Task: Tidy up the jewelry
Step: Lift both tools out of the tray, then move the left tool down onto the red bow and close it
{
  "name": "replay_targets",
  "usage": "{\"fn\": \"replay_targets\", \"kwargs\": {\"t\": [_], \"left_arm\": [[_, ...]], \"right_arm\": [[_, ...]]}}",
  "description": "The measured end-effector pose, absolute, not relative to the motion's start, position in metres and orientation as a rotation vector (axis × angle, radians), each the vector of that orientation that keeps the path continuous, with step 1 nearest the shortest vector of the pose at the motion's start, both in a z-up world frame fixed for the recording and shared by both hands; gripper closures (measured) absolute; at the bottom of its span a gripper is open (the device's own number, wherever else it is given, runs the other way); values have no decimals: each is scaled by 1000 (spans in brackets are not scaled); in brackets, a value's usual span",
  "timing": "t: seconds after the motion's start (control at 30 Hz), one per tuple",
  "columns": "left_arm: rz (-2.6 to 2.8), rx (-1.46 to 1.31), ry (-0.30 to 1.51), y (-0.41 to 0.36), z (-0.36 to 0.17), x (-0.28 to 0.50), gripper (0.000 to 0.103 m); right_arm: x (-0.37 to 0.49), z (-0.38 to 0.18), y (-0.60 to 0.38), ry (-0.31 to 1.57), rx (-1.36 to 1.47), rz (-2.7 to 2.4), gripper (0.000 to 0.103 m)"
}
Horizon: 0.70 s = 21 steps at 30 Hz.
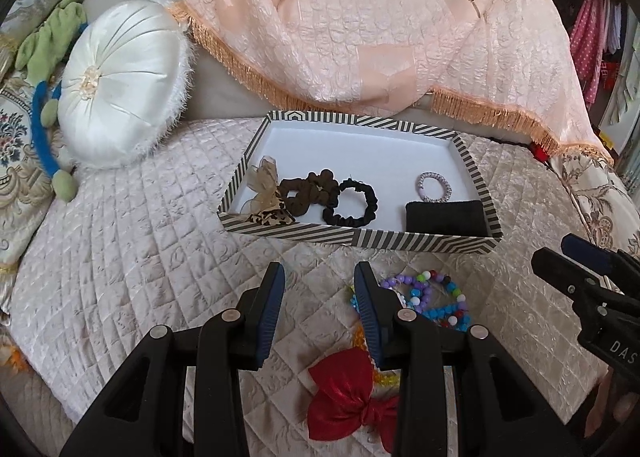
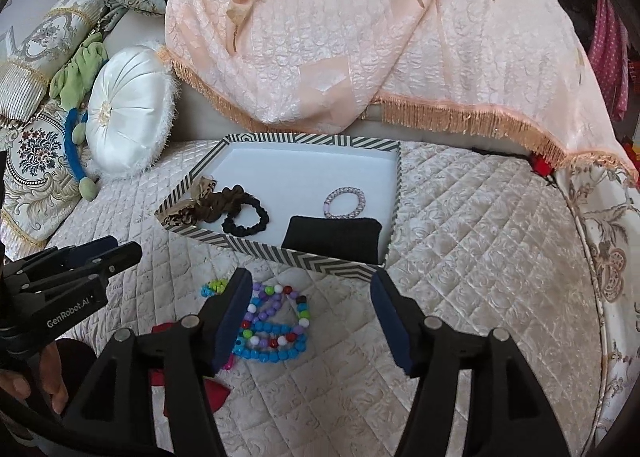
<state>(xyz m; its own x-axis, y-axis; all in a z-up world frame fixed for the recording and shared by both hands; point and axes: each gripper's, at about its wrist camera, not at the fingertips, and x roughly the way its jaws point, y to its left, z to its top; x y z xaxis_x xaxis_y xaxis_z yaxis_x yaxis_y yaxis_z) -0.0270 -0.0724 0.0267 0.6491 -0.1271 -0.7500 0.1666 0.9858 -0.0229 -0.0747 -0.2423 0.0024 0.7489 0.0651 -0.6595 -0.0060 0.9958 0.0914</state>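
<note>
A striped tray (image 1: 362, 238) (image 2: 280, 253) sits on the quilted bed. In it lie a beige bow (image 1: 266, 193), a brown scrunchie (image 1: 304, 187), a black scrunchie (image 1: 352, 203) (image 2: 246, 219), a pearly bracelet (image 1: 434, 187) (image 2: 345, 202) and a black pad (image 1: 446, 217) (image 2: 334, 239). Colourful bead bracelets (image 1: 434, 303) (image 2: 276, 327) and a red bow (image 1: 348, 401) lie in front of the tray. My left gripper (image 1: 320, 297) is open and empty above the quilt, left of the beads. My right gripper (image 2: 310, 313) is open and empty just above the beads.
A white round cushion (image 1: 124, 85) (image 2: 128, 113) and a green and blue plush toy (image 1: 44, 97) lie to the left. A peach fringed cloth (image 1: 360, 25) (image 2: 360, 37) hangs over the backrest behind the tray. Patterned cushions line both sides.
</note>
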Motion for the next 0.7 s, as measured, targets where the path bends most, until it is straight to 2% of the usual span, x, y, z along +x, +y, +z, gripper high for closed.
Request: {"fn": "replay_targets", "kwargs": {"t": [0.7], "left_arm": [[-155, 44, 786, -66, 47, -76, 76]], "right_arm": [[-117, 18, -236, 684, 76, 36, 32]]}}
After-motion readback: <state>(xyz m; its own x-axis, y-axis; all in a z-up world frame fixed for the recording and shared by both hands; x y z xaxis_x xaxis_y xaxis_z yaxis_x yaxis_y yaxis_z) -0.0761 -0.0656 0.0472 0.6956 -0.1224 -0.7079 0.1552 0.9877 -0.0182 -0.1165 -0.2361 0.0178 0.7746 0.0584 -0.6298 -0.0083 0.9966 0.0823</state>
